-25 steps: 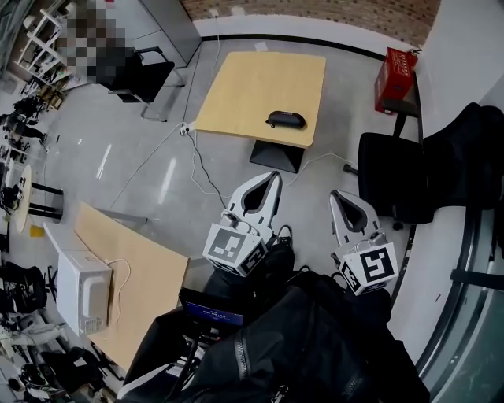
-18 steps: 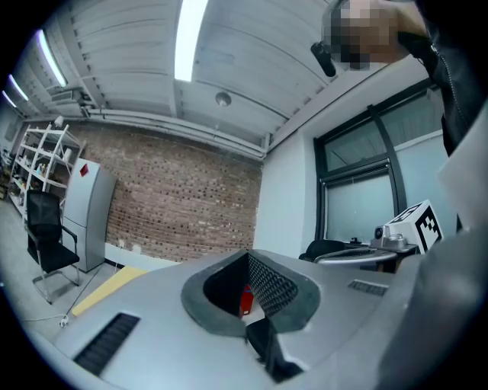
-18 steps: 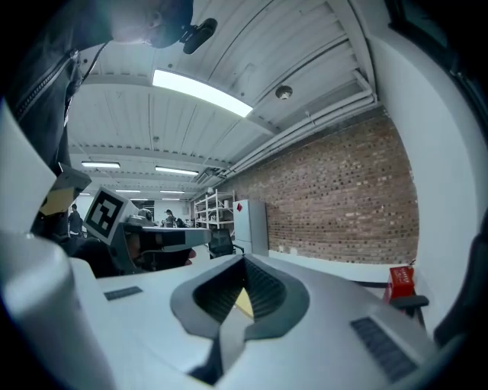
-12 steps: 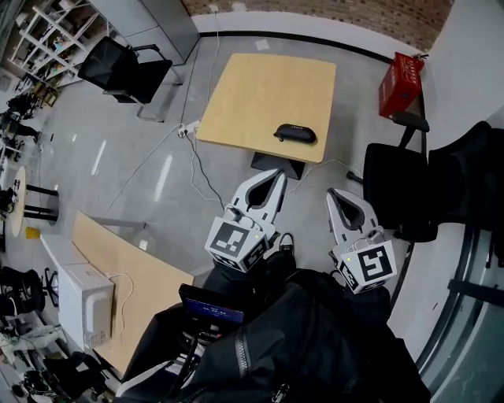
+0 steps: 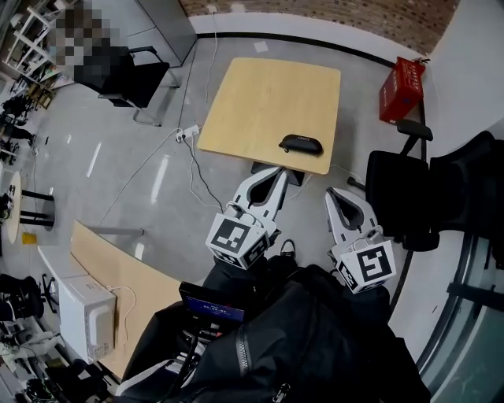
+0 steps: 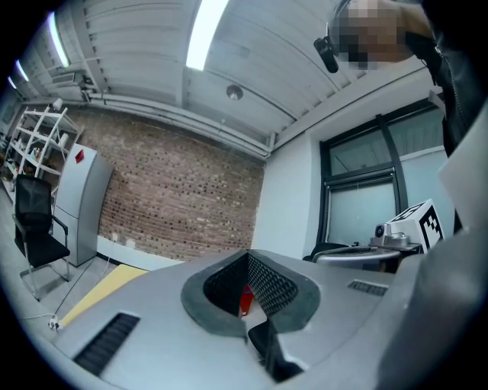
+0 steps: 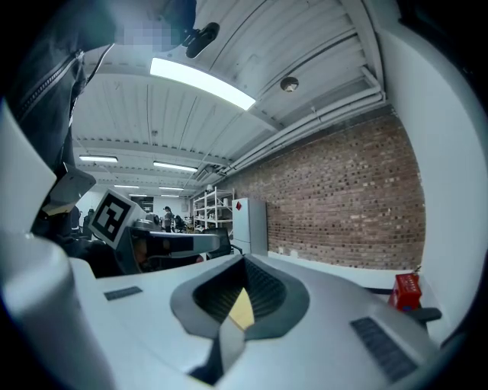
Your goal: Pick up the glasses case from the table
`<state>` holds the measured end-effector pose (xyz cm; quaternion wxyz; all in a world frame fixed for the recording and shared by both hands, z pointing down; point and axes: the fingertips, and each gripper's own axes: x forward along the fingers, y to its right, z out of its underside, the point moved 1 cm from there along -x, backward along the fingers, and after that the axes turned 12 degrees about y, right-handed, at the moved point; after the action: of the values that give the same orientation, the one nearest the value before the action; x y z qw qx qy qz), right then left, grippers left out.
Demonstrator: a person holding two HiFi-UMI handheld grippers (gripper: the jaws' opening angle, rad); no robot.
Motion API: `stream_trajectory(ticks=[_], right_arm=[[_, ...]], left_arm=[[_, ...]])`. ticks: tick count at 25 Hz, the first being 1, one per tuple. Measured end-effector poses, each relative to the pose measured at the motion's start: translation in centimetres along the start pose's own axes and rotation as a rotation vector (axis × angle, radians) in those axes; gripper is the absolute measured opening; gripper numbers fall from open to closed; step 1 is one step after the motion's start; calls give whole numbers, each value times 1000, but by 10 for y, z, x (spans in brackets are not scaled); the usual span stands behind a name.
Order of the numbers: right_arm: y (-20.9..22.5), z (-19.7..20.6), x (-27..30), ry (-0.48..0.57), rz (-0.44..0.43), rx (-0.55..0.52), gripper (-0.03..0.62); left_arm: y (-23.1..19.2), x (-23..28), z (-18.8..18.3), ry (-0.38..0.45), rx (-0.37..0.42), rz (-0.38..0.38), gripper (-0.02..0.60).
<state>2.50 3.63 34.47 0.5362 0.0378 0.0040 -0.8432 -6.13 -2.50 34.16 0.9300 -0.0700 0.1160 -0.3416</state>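
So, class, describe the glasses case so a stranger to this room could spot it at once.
Find the square light-wood table in front of the brick wall. Near the edge closest to the camera, toward its right corner, lies the glasses case. It is the only thing on the tabletop: small, black, oblong.

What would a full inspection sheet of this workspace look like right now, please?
Surface: square light wooden table, bare apart from the case.
Job's things: black oblong glasses case lies near the table's near right edge, untouched.
Clutter: nothing seen on the table.
Grippers: left gripper and right gripper both shut, empty, clear of the case.
Cables: white cable and white power strip on the grey floor, left of the table.
Surroundings: red box, black chair, white microwave.
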Motion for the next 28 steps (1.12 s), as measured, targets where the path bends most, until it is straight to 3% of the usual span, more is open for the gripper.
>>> stream_trajectory(ticks=[13, 20, 28], right_arm=[[-3, 5, 22, -18, -1, -2, 3], [7, 22, 19, -66, 12, 34, 3], [19, 33, 37, -93, -48, 53, 3]], left_arm=[[-24, 6, 5, 1, -19, -3, -2], [-23, 11, 31, -42, -56, 0, -2], [-36, 26, 36, -59, -52, -46, -2]])
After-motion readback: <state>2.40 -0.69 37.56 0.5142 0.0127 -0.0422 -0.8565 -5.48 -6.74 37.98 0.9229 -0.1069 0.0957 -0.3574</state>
